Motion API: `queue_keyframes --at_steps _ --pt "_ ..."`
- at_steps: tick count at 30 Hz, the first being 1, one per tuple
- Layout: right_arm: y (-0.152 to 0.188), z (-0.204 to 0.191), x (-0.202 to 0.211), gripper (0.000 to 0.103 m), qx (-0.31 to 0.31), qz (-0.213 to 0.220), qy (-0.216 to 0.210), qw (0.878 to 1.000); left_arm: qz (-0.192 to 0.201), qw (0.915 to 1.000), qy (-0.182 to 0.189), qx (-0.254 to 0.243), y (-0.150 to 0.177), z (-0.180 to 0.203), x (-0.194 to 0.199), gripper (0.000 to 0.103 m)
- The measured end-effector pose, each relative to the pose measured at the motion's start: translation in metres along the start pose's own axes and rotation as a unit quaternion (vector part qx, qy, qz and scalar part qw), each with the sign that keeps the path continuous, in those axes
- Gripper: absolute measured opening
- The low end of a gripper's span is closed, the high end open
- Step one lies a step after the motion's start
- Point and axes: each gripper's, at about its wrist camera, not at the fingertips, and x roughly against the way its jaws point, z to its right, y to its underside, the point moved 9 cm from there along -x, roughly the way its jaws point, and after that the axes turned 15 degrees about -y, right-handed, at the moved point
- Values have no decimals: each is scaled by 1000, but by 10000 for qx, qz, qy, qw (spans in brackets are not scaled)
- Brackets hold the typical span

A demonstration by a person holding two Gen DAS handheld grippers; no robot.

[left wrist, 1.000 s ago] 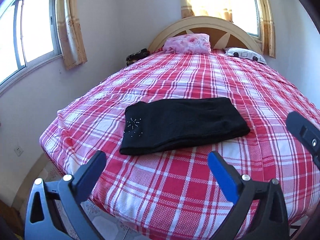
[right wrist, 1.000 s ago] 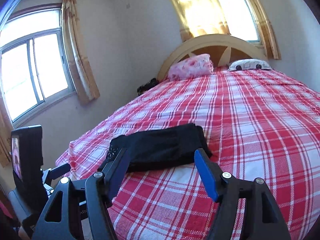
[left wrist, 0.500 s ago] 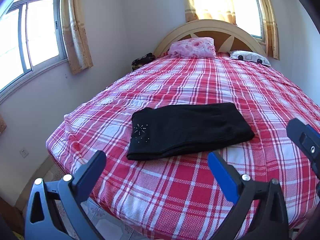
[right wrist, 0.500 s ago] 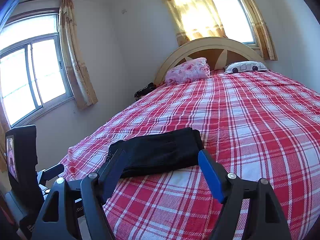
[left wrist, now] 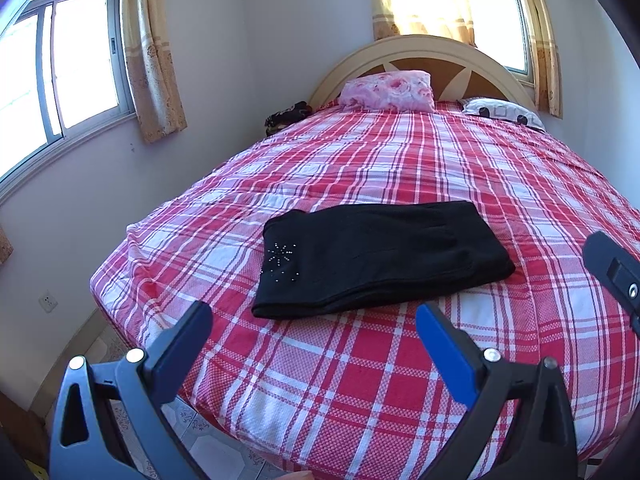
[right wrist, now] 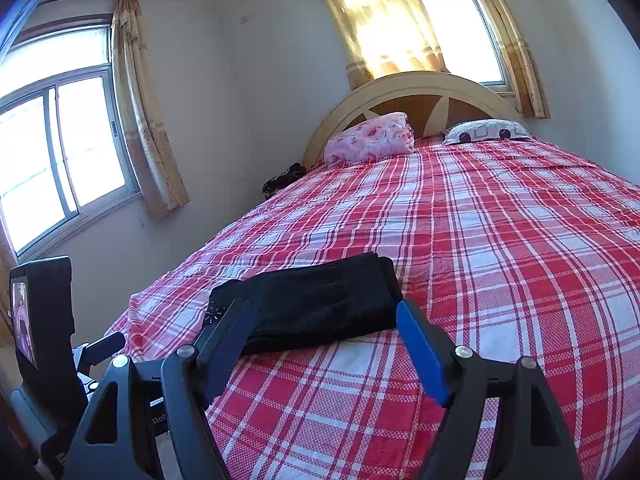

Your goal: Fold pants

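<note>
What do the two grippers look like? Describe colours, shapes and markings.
Left gripper: black triangular-cutout frames with silver screws, flat fingers, one dark navy, one bright blue. Right gripper: same build and colours, with partial white lettering on its body. No cables or sleeves visible.

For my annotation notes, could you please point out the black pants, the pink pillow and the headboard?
black pants (left wrist: 384, 256): left wrist view, middle of folded stack.
pink pillow (left wrist: 388, 90): left wrist view, its front face.
headboard (right wrist: 416, 84): right wrist view, top arch.
</note>
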Motion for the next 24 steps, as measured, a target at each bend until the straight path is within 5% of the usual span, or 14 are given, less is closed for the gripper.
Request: queue_keyframes --at_steps 24 --pt "6 19 -11 76 -200 -111 137 9996 -157 9998 50 62 2 8 -13 103"
